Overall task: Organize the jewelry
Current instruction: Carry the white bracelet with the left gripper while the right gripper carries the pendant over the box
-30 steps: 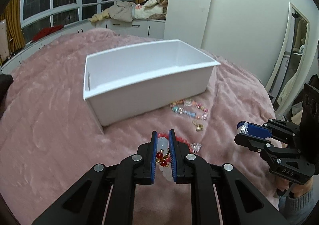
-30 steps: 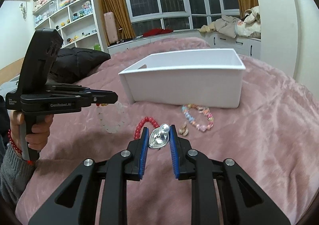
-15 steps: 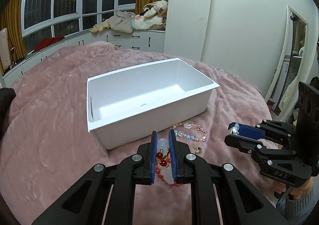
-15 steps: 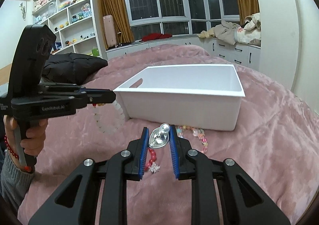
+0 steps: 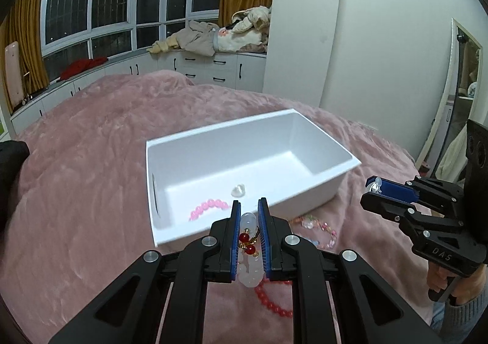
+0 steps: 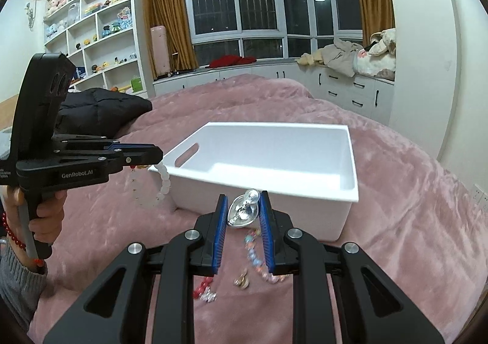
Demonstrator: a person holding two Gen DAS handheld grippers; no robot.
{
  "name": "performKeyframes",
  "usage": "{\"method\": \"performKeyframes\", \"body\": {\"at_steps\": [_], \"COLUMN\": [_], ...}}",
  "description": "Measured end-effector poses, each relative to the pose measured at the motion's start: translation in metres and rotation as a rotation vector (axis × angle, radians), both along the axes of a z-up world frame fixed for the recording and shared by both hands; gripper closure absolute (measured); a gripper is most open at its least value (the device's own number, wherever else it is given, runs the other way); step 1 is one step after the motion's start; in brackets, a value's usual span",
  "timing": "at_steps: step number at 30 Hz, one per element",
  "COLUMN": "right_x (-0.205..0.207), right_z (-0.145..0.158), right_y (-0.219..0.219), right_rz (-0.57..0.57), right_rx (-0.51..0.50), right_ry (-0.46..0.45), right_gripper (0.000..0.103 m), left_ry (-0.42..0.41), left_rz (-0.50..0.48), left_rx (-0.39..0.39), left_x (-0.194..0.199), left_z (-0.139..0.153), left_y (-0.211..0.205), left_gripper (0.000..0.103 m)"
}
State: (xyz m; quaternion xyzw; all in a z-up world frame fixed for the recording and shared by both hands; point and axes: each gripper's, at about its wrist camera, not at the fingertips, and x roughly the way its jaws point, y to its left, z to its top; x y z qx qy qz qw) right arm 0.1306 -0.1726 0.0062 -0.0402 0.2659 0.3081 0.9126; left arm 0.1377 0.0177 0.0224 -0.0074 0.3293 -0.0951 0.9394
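Note:
A white box (image 5: 323, 188) stands on the pink bed; it also shows in the right wrist view (image 6: 335, 210). Inside lie a pink bead bracelet (image 5: 209, 207) and a clear stone (image 5: 238, 190). My left gripper (image 5: 248, 216) is shut on a white bead bracelet with red and gold charms (image 5: 250, 240), held just in front of the box's near rim; the bracelet hangs below the gripper in the right wrist view (image 6: 163, 182). My right gripper (image 6: 244, 207) is shut on a silver ornament (image 6: 242, 211), near the box's front wall.
On the blanket in front of the box lie a pastel bead bracelet (image 6: 259, 258), a red bead bracelet (image 5: 271, 301), a small gold piece (image 6: 241, 282) and a silver charm (image 6: 209, 296). A black jacket (image 6: 100, 112) lies at the far left.
Both grippers have risen and moved toward the box with their pieces still held. The box's inside, with the pink bracelet and clear stone, has come into the left wrist view.

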Motion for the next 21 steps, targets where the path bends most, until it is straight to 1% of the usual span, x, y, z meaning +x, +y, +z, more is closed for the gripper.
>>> {"method": "performKeyframes", "body": {"at_steps": [2,5,9,15,18,21], "right_x": [0.002,0.006,0.019,0.043,0.055,0.069], "right_z": [0.002,0.002,0.004,0.005,0.003,-0.001], "right_y": [0.0,0.002,0.005,0.014,0.018,0.021], "right_rz": [-0.009,-0.012,-0.028,-0.053,-0.065,-0.08], "right_rx": [0.0,0.004,0.02,0.036,0.041,0.047], "right_ry": [-0.008,-0.016,-0.019,-0.013,-0.006,0.013], "right_gripper": [0.082,0.082,0.082,0.082,0.082,0.082], "left_ry": [-0.007,-0.007,-0.023,-0.065,-0.073,-0.068], "left_rz": [-0.015,-0.013,-0.011,0.005,0.016,0.03], "left_rx": [-0.01,-0.034,-0.045,-0.042,-0.041,-0.024], "left_x": [0.006,0.016,0.025,0.04,0.052,0.062], "left_z": [0.002,0.002,0.008,0.019,0.019,0.012], "left_y": [0.001,0.005,0.005,0.005,0.006,0.006], "left_gripper": [0.086,0.086,0.086,0.086,0.086,0.086]}}
